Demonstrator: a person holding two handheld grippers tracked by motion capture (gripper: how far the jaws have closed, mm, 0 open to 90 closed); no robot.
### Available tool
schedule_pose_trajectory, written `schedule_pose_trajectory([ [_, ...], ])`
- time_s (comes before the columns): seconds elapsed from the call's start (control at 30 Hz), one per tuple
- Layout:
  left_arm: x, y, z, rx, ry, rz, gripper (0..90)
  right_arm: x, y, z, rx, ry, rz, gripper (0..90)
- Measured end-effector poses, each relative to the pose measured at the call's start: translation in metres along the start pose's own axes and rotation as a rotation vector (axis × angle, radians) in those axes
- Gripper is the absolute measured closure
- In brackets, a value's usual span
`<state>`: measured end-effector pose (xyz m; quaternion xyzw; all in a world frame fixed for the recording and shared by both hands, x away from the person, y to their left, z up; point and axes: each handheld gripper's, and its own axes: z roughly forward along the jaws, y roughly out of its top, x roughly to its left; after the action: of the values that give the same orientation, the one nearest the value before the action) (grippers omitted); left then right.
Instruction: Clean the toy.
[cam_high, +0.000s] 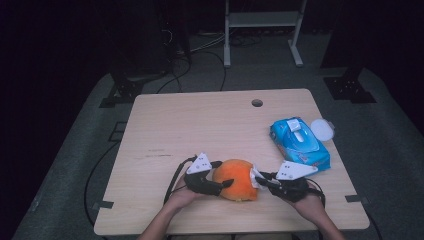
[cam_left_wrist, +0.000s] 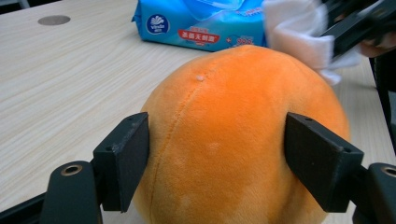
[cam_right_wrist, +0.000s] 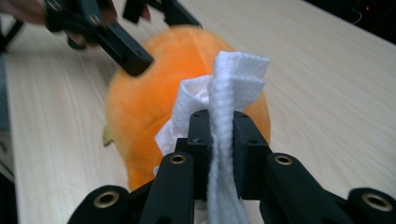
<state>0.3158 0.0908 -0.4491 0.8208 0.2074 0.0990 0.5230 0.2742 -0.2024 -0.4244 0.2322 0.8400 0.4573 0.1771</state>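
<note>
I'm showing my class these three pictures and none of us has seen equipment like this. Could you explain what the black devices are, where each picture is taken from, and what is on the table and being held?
A person holds a hand-held two-jaw tool in each hand. The high view looks down from above; the other two come from cameras riding on each tool. The left gripper clamps an orange plush toy between its jaws. The right gripper is shut on a white wipe beside the toy. On the wooden table lie a blue wipes pack and a white lid.
</note>
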Motion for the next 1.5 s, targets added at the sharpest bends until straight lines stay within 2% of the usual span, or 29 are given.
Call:
schedule_pose_trajectory([
  [0.07,-0.003,0.001,0.000,-0.004,-0.002,0.003,23.6,-0.001,-0.004,0.004,0.017,-0.002,-0.006,78.1],
  [0.2,-0.008,0.002,0.001,-0.006,-0.007,0.019,23.5,-0.006,-0.012,0.001,0.054,-0.020,0.000,77.8],
  [0.27,-0.008,0.002,0.001,-0.006,-0.008,0.023,23.5,-0.006,-0.012,0.001,0.052,-0.025,0.008,77.8],
  [0.33,-0.008,0.001,0.001,-0.007,-0.012,0.021,23.4,-0.003,-0.004,-0.004,0.012,-0.047,-0.006,77.8],
  [0.43,-0.006,0.000,0.000,-0.012,-0.010,0.015,23.2,-0.002,0.000,-0.003,-0.004,-0.036,-0.006,77.5],
  [0.5,-0.006,0.000,0.000,-0.011,-0.006,0.013,22.9,-0.001,-0.002,0.001,0.018,-0.031,-0.016,77.6],
  [0.53,-0.005,0.000,0.000,-0.010,-0.003,0.010,22.6,-0.004,-0.006,0.002,0.034,-0.016,-0.007,78.2],
  [0.63,-0.004,-0.001,0.000,-0.015,-0.006,-0.012,22.5,-0.006,-0.013,0.001,0.069,-0.010,-0.001,78.5],
  [0.73,-0.005,-0.001,0.001,-0.015,-0.004,-0.002,22.3,-0.005,-0.011,-0.001,0.061,-0.013,-0.001,78.5],
  [0.77,-0.006,-0.001,0.001,-0.020,-0.008,0.002,22.3,-0.005,-0.007,-0.002,0.049,-0.017,-0.015,78.5],
  [0.87,-0.008,-0.002,0.002,-0.028,-0.014,0.020,22.2,-0.007,0.008,-0.001,-0.017,0.005,-0.005,78.3],
  [1.0,-0.009,-0.002,0.001,-0.021,-0.028,0.039,22.3,-0.005,0.003,0.005,0.015,0.009,-0.014,78.3],
  [1.1,-0.012,-0.001,0.002,-0.020,-0.017,0.047,22.2,-0.008,-0.003,0.001,0.047,0.011,-0.006,78.0],
  [1.23,-0.013,-0.002,0.003,-0.024,-0.011,0.042,21.4,-0.003,0.003,-0.004,0.012,0.001,-0.013,78.1],
  [1.27,-0.012,-0.002,0.003,-0.028,-0.008,0.043,20.6,0.001,0.008,-0.004,-0.013,0.018,-0.022,77.9],
  [1.33,-0.013,-0.003,0.003,-0.032,-0.012,0.046,20.3,0.004,0.010,-0.002,-0.010,0.022,-0.033,77.6],
  [1.37,-0.013,-0.003,0.003,-0.032,-0.016,0.046,20.3,0.007,0.009,0.004,0.016,0.016,-0.058,77.6],
  [1.4,-0.014,-0.002,0.002,-0.028,-0.022,0.055,20.3,0.007,0.009,0.004,0.016,0.016,-0.058,77.6],
  [1.47,-0.015,-0.001,0.001,-0.017,-0.054,0.072,20.1,0.005,0.005,0.006,0.017,0.028,-0.046,77.8],
  [1.5,-0.017,0.000,0.000,-0.009,-0.089,0.087,19.7,0.003,0.004,0.005,0.019,0.034,-0.039,77.8],
])
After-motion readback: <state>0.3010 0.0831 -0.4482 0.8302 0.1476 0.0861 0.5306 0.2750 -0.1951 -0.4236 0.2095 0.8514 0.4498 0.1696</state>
